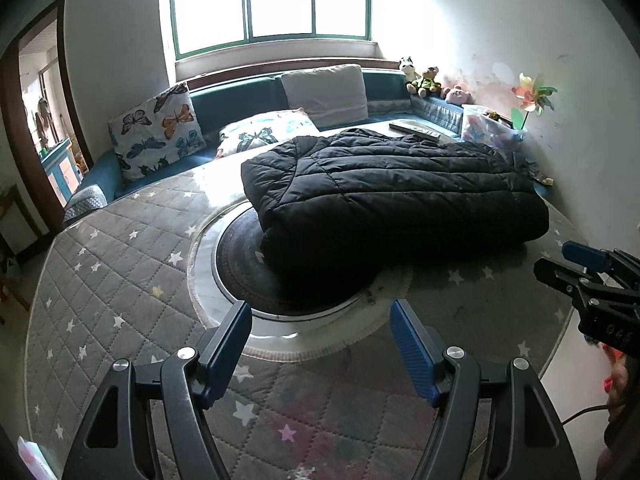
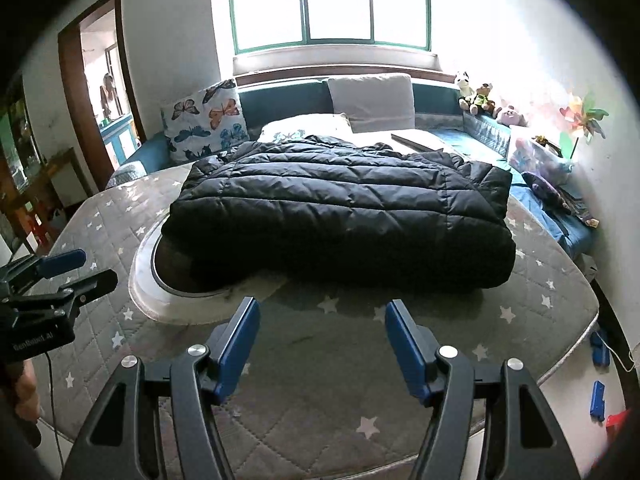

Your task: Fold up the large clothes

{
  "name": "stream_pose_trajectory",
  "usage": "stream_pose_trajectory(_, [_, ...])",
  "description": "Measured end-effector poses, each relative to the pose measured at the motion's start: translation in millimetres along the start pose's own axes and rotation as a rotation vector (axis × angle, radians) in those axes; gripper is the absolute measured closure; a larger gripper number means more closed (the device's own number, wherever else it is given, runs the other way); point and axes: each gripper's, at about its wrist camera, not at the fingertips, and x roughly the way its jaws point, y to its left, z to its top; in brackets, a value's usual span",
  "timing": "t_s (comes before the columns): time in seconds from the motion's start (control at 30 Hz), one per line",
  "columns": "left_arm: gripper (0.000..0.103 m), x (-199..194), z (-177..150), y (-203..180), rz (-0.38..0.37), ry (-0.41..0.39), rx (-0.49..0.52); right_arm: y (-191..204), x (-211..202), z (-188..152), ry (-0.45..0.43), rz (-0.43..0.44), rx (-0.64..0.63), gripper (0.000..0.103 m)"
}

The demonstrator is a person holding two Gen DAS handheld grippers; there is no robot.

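The folded black jacket (image 1: 394,196) is lying on the quilted desk (image 1: 120,264). Only the right wrist view is showing blue objects (image 2: 599,376) on the floor. The left gripper (image 1: 320,344) and right gripper (image 2: 322,340) are hovering wide open, holding nothing.

A: Where's the light from?
B: The window (image 1: 272,0), blown out white; glare washes the wall (image 1: 460,32) beside it.
A: Shadows?
B: Dark under the black jacket (image 2: 340,216), nearest us. Edges bend, corners vignette black.
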Motion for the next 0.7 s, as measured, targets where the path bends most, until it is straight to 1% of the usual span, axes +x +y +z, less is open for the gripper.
stream_pose_trajectory(0.2, [0.027,2,-1,0,-0.007,0.01,0.001,0,2,0,0.011,-0.005,-0.001,0.025])
stream_pose_trajectory(0.7, [0.027,4,-2,0,-0.012,0.003,0.003,9,-5,4,-0.012,-0.011,-0.031,0.024])
